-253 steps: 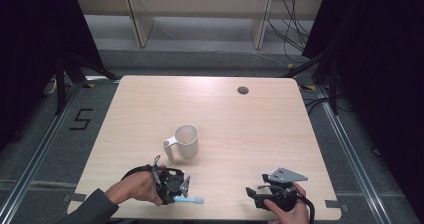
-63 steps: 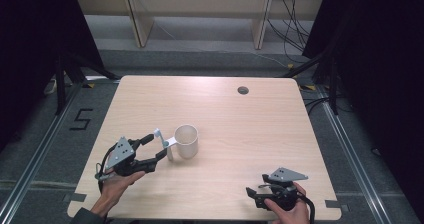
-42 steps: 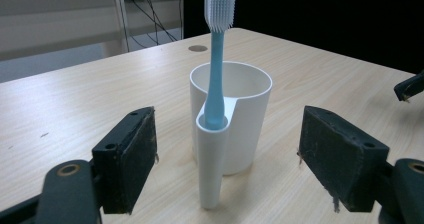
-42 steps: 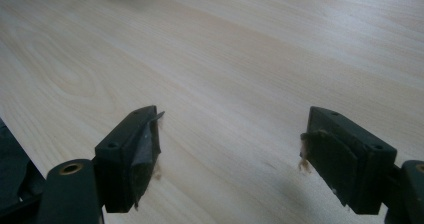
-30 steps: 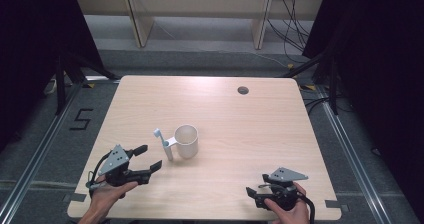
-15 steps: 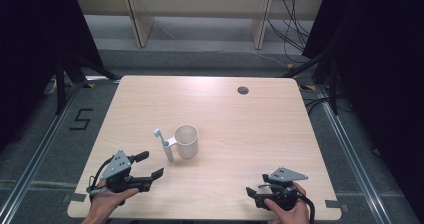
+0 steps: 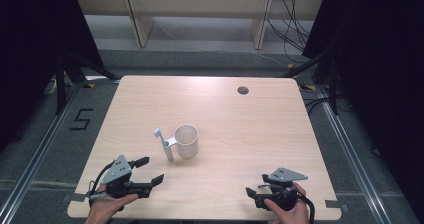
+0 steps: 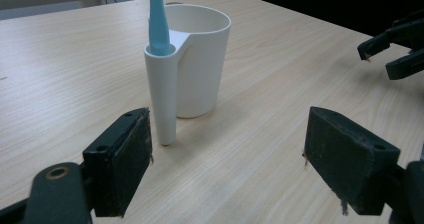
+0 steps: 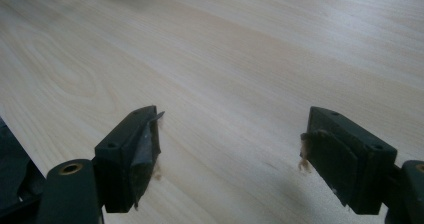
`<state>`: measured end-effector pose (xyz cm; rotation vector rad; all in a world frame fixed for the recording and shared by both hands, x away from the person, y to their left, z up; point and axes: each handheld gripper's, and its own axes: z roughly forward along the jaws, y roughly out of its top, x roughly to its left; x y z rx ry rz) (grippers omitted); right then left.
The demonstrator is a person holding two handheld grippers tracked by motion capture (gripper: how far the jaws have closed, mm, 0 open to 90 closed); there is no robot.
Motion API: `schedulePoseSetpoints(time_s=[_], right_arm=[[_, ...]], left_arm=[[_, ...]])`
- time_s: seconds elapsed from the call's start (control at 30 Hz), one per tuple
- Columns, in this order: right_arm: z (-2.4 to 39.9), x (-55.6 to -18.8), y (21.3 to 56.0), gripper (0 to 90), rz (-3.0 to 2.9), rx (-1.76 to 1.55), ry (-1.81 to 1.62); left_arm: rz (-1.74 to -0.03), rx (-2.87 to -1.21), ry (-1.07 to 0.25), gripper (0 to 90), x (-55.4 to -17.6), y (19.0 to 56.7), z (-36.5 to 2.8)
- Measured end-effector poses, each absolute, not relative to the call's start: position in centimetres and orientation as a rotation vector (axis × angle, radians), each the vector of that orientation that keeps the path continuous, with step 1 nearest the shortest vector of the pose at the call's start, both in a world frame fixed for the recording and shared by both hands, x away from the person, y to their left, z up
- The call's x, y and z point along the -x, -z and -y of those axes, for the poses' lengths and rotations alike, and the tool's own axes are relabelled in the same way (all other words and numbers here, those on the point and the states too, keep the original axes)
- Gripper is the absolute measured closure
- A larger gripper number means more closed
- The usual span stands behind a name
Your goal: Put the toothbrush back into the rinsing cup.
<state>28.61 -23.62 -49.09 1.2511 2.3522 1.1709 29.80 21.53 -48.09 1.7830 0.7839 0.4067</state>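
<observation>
With both my left tongs (image 7: pixel 150 170) and right tongs (image 7: pixel 252 192) apart and empty, I should keep clear of the toothbrush (image 8: pixel 156 19) standing in the mug's (image 8: pixel 202 59) holder.

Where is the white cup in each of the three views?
High view: the white cup stands near the table's middle, slightly left.
Left gripper view: upper centre, beyond the open jaws.
Right gripper view: a pale sliver at the top edge, too little to tell.
Shared landmark: the blue toothbrush upright in the cup's side tube.
</observation>
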Motion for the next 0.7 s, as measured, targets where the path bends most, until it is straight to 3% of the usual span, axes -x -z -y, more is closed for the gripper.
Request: schedulePoseSetpoints(time_s=[0.7], right_arm=[[23.6,-28.5,49.0,22.5,-2.342,-1.237,-1.184]], left_arm=[[-0.773,-1.848,-0.356,18.0,-27.7,49.2,-21.4]])
